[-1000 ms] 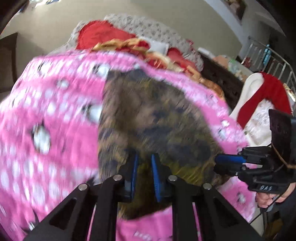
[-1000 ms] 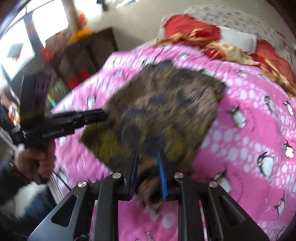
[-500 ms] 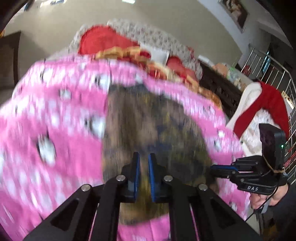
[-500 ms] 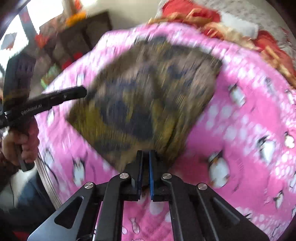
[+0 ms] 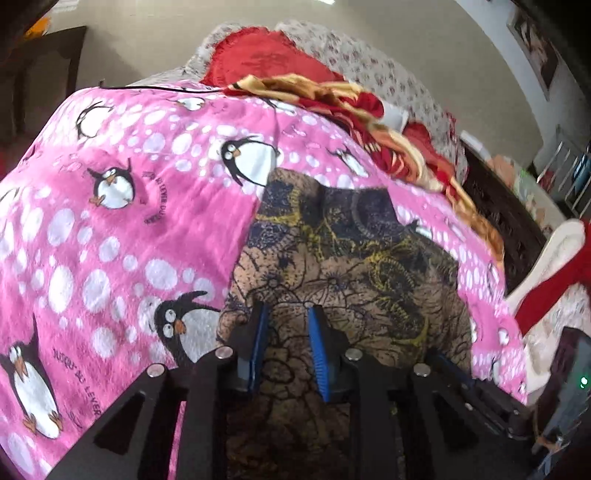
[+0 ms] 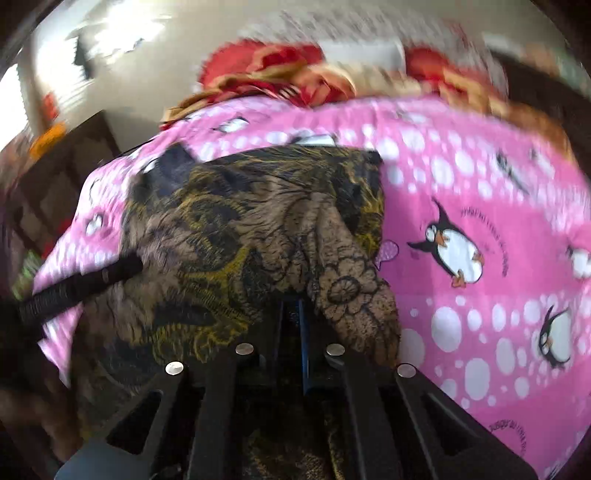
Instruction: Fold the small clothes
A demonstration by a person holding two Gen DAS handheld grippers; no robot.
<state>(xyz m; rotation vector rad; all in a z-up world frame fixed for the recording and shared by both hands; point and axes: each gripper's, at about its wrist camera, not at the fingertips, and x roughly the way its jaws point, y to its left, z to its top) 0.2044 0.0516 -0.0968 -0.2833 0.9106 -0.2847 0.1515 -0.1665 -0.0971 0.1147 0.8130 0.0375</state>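
a brown patterned garment lies on the pink penguin blanket at its near edge. the left hand-held gripper is opening over the cloth; the right hand-held gripper is closed on the garment's near edge.

A beige wall rises behind the bed; a dark wooden cabinet stands beside bright window light.

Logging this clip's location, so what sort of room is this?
Most likely a bedroom: a pink penguin blanket covers a bed, with red bedding heaped at the far end and a patterned garment being folded on it.
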